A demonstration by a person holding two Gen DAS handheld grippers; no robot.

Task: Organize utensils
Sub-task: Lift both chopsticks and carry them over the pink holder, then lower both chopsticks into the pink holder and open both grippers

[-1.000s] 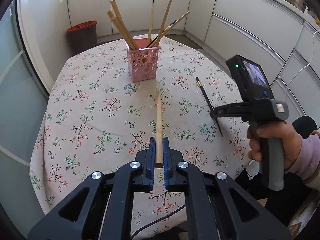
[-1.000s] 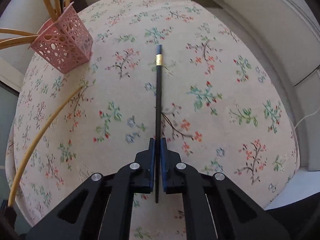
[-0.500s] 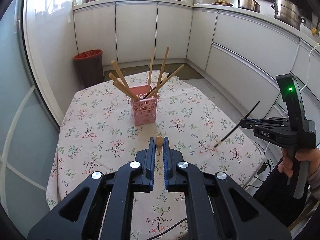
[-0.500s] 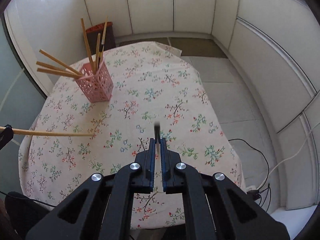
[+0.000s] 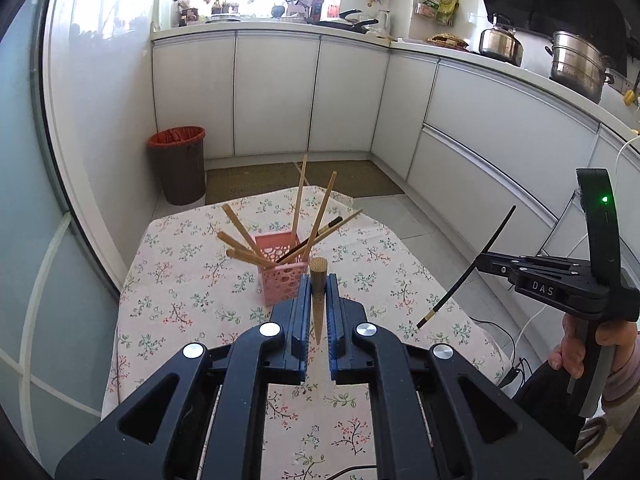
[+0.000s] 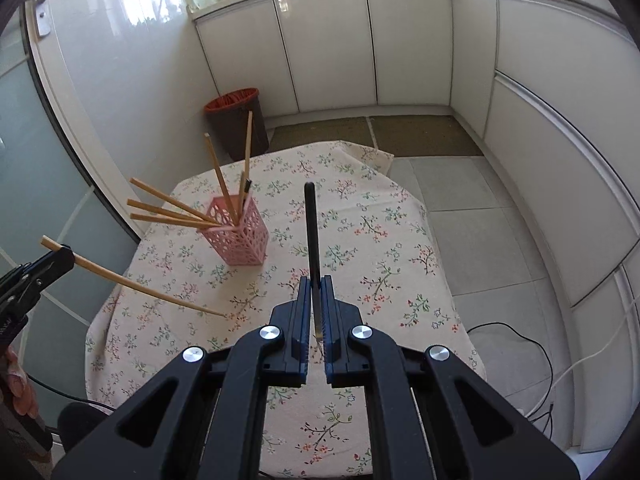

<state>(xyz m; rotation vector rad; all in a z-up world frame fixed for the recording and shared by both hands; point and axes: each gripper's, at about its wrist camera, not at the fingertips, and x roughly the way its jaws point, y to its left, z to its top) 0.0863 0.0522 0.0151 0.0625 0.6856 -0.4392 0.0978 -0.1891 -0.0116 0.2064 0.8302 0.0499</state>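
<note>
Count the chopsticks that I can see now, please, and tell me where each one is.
9 visible: seven stand in the pink holder, six wooden ones and one dark one. The left gripper holds a wooden chopstick; the right gripper holds a black chopstick. More may be hidden inside.

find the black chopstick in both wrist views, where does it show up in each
Left wrist view: the black chopstick slants at the right, clamped in the right gripper, tip down over the table edge.
Right wrist view: the black chopstick rises up the centre from between that gripper's fingers.
Shared landmark: the pink holder, centre in the left view, left of centre in the right.
</note>
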